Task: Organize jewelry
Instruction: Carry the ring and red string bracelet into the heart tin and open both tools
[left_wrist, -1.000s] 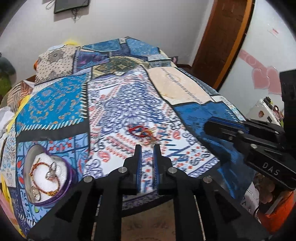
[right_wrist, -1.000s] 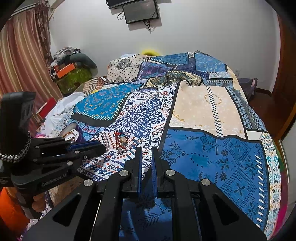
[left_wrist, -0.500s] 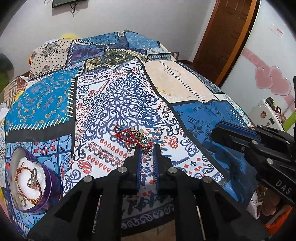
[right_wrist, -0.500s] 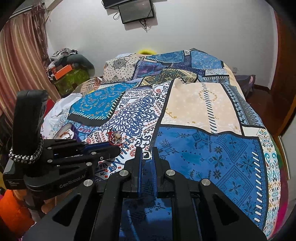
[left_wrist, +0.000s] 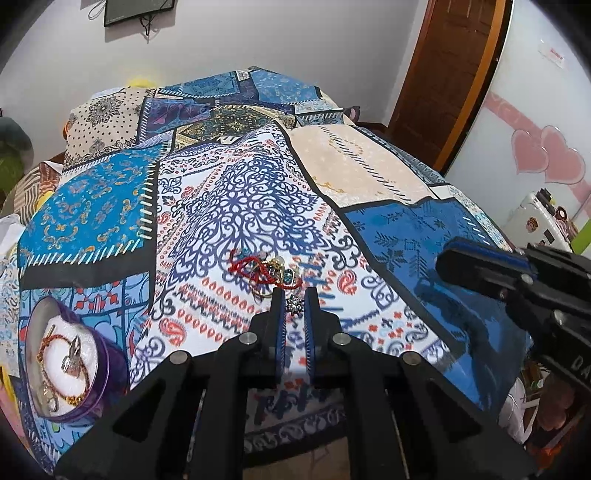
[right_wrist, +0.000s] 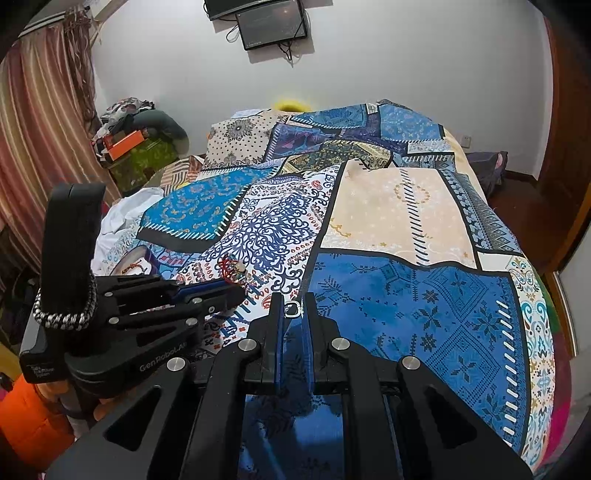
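A small pile of jewelry with a red beaded string lies on the patterned bedspread; it also shows in the right wrist view. A star-shaped silver piece lies just in front of the pile, between the tips of my left gripper, whose jaws are narrowly apart. A purple round box with a white lining holds a gold bracelet and earrings at the lower left. My right gripper is shut on a small silver ring above the bed's near edge.
The bed fills both views, with pillows at the far end. A brown door stands at the right. A white appliance is beside the bed. Clutter and a striped curtain are at the left.
My left gripper has moved forward and down to the jewelry pile; the star piece now lies between its tips. My right gripper holds the ring and has shifted little.
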